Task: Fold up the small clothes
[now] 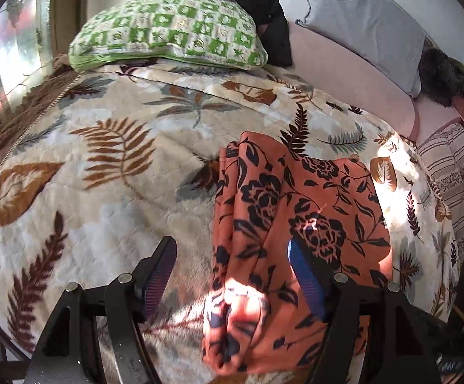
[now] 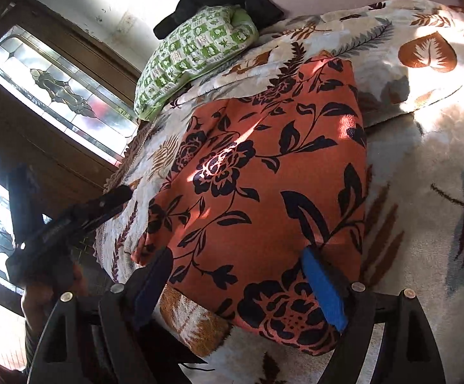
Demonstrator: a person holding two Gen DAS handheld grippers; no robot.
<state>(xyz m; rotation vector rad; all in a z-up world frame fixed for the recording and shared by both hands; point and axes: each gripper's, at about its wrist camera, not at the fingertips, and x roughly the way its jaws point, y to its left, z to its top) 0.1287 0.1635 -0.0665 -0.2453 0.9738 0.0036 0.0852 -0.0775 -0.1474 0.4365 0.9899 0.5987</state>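
Note:
An orange garment with a black flower print (image 1: 296,211) lies partly folded on the leaf-patterned blanket (image 1: 110,147). My left gripper (image 1: 232,256) is open, its jaws wide apart just above the garment's near bunched end. In the right wrist view the same garment (image 2: 264,176) lies flatter. My right gripper (image 2: 238,262) is open above its near edge. The left gripper also shows in the right wrist view (image 2: 116,196) at the left, off the bed's edge, held by a hand.
A green-and-white patterned pillow (image 1: 171,28) lies at the bed's far end with a black garment (image 1: 248,3) behind it. A grey pillow (image 1: 366,22) and a striped cushion (image 1: 456,166) lie to the right. A stained-glass window (image 2: 59,96) stands left of the bed.

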